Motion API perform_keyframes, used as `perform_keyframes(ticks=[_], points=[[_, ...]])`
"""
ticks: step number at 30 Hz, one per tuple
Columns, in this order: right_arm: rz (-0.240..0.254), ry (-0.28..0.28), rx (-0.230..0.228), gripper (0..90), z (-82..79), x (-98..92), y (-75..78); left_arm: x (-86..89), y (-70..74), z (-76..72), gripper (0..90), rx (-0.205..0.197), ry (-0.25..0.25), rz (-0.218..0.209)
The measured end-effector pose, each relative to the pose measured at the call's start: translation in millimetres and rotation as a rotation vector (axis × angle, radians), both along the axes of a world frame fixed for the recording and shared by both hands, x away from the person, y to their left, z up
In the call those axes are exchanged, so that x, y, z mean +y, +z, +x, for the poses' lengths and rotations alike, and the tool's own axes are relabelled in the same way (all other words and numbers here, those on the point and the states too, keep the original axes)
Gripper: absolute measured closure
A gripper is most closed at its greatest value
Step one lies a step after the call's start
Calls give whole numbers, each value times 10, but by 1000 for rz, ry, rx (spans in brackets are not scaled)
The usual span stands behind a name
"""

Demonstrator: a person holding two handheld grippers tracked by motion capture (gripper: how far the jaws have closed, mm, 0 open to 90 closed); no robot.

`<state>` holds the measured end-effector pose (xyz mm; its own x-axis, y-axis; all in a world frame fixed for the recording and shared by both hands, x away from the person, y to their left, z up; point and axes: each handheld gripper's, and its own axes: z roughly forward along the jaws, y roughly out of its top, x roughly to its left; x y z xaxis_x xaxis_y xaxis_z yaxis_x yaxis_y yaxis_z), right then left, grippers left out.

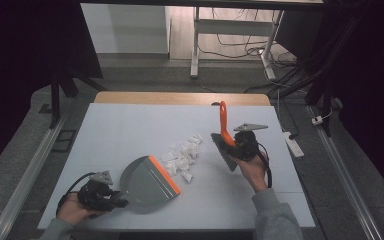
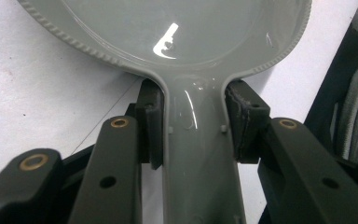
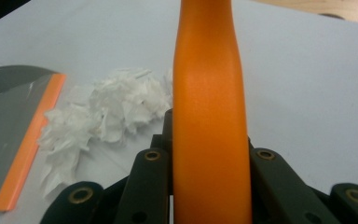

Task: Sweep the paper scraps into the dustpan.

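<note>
A heap of torn white paper scraps (image 1: 183, 155) lies near the middle of the white table (image 1: 130, 125), just beyond the orange front lip of a grey dustpan (image 1: 149, 181) whose mouth faces the scraps; the nearest pieces lie just beside that lip. In the right gripper view the paper scraps (image 3: 105, 112) sit to the left of the brush handle, with the dustpan (image 3: 9, 126) farther left. The left gripper (image 1: 111, 200), held in the person's left hand (image 1: 72, 210) at the near left of the table, has its jaws pinched on the dustpan's handle (image 2: 200, 154), one pad on each side. On the right of the scraps, the right gripper (image 1: 241, 146) clamps the orange handle of a brush (image 1: 224, 135), whose dark bristle head points down toward the table near the heap.
</note>
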<state>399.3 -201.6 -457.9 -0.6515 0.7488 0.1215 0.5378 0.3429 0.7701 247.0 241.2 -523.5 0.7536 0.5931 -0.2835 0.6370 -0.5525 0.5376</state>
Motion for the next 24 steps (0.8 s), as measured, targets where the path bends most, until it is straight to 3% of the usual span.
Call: perform_keyframes(ticks=[10,15,24], points=[[-26,-18,20,763,347,162,-73,0,1,3,614,3,0,1],[-67,-17,21,763,458,276,-69,3,0,6,614,4,-1,-2],[-140,-35,71,764,720,526,-170,18,3,16,614,7,-7,-5]])
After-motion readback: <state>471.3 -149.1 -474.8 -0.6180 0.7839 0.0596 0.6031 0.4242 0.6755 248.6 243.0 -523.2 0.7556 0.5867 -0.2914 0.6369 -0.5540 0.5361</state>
